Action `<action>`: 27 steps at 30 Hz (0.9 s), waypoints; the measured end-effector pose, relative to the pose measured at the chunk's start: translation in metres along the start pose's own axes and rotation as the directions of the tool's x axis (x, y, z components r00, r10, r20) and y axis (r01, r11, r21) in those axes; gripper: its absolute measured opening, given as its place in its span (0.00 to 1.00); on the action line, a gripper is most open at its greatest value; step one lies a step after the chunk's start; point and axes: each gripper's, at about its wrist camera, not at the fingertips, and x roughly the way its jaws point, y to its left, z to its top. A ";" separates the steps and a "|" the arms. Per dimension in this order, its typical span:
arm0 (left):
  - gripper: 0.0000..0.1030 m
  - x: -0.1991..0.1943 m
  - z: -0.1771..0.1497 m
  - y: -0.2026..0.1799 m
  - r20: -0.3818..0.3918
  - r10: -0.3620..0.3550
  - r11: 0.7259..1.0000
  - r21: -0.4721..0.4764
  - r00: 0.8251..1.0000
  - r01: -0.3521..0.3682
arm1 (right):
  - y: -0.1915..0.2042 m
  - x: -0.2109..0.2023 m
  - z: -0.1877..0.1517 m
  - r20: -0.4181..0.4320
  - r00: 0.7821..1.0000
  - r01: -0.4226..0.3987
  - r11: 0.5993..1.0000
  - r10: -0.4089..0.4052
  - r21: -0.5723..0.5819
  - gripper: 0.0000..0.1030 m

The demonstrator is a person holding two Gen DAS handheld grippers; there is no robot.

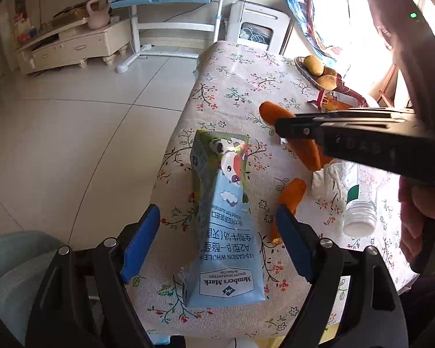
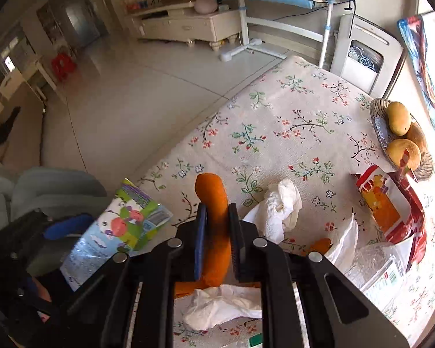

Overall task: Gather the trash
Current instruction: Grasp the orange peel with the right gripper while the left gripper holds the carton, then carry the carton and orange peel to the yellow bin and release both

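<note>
Right gripper: the right gripper (image 2: 217, 232) has its black jaws closed on a long orange peel strip (image 2: 213, 203); the blue pads press both its sides, and the strip's rounded end sticks out ahead of the fingertips.
Left gripper: the left gripper (image 1: 217, 243) has its jaws wide apart; a flattened light-blue milk carton with a cartoon cow (image 1: 226, 217) lies between them on the table, and neither blue pad touches it.
Fruit basket: a woven shallow basket (image 2: 423, 168) stands far ahead and to the right of the right gripper; it holds yellow-brown round fruits (image 2: 398, 117).
Plastic bottle: a clear plastic bottle without cap (image 1: 359, 208) lies on its side, to the right of the left gripper; what is inside I cannot tell.
Snack bag: a red and orange foil snack bag (image 2: 391, 206) lies to the right of the right gripper, near the basket; it looks opened.
Tissues: a crumpled white paper tissue (image 2: 278, 208) lies just right of the right gripper's fingertips; another white tissue (image 2: 220, 304) lies under its body.
Other peel: a smaller orange peel piece (image 1: 290, 197) lies just ahead of the left gripper's right finger.
Table: a table with a beige floral tablecloth (image 2: 275, 110) carries all these things.
</note>
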 end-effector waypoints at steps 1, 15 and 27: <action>0.76 0.000 -0.001 -0.004 0.011 0.025 1.000 0.013 1.000 -0.025 | -0.002 -0.015 -0.005 0.063 0.997 -0.042 0.999 0.040 0.032 0.15; 0.76 0.007 -0.004 -0.023 0.017 0.069 0.996 0.061 0.997 -0.070 | -0.052 -0.130 -0.133 0.340 0.939 -0.130 0.965 0.047 0.227 0.15; 0.35 0.000 -0.008 -0.044 0.092 0.106 0.982 0.145 0.990 -0.119 | -0.055 -0.130 -0.155 0.308 0.947 -0.179 0.945 0.091 0.273 0.16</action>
